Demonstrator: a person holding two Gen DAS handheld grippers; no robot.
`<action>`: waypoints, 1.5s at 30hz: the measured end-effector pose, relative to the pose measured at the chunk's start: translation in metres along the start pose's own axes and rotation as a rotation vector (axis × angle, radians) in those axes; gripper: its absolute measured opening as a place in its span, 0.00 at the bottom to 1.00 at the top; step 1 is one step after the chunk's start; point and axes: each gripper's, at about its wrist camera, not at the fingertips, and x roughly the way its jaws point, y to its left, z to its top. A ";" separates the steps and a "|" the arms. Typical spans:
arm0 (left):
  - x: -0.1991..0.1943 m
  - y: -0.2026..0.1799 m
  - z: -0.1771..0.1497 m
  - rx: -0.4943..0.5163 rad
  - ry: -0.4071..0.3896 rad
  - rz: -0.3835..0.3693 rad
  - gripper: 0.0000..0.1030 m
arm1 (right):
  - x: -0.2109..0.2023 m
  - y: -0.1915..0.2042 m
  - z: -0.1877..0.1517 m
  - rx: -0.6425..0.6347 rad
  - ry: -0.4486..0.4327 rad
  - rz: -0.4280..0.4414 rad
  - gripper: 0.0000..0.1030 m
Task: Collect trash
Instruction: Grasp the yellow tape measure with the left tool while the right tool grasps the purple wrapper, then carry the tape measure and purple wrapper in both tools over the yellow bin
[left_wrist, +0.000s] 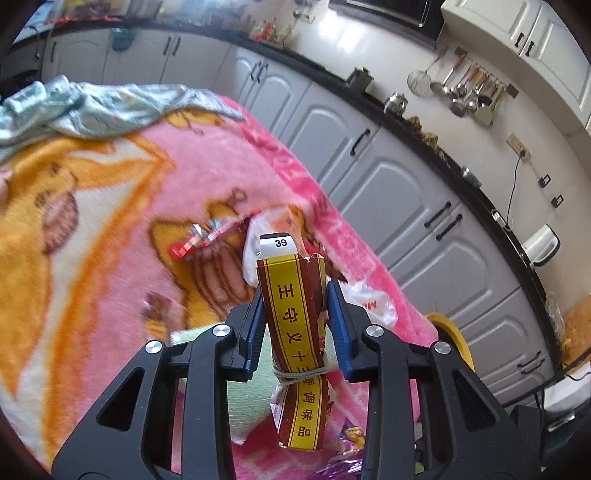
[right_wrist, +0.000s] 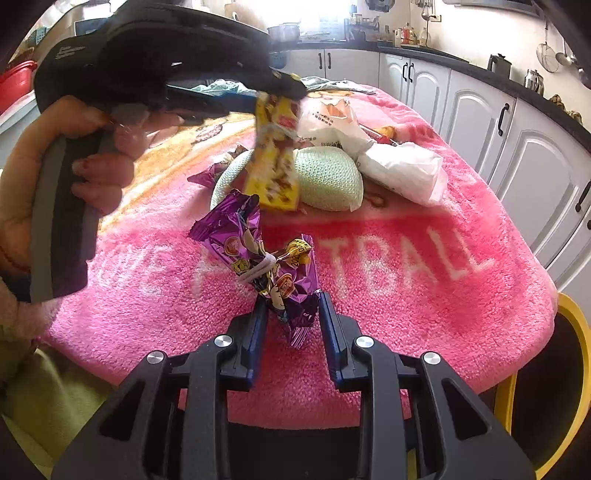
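On the pink blanket (right_wrist: 388, 302), loose trash remains: a white plastic bag (right_wrist: 402, 170) and a green mesh pouch (right_wrist: 325, 177), contents not discernible. Left gripper (left_wrist: 295, 314) is clamped on a brown-and-yellow seasoning packet (left_wrist: 295, 306), raised off the blanket. Right gripper (right_wrist: 291, 314) pinches a purple snack wrapper (right_wrist: 258, 254) above the near edge.

Both wrist cams look down over pink blanket (right_wrist: 406, 295) close up; both catch green pad (right_wrist: 328, 177)
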 end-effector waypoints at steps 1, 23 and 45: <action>-0.005 0.000 0.002 0.003 -0.015 0.005 0.24 | -0.002 0.000 0.000 0.000 -0.002 -0.001 0.26; -0.040 -0.041 0.004 0.085 -0.089 -0.032 0.24 | -0.053 -0.024 0.015 0.068 -0.104 -0.058 0.26; -0.028 -0.129 -0.001 0.231 -0.083 -0.133 0.24 | -0.138 -0.114 0.006 0.241 -0.259 -0.213 0.26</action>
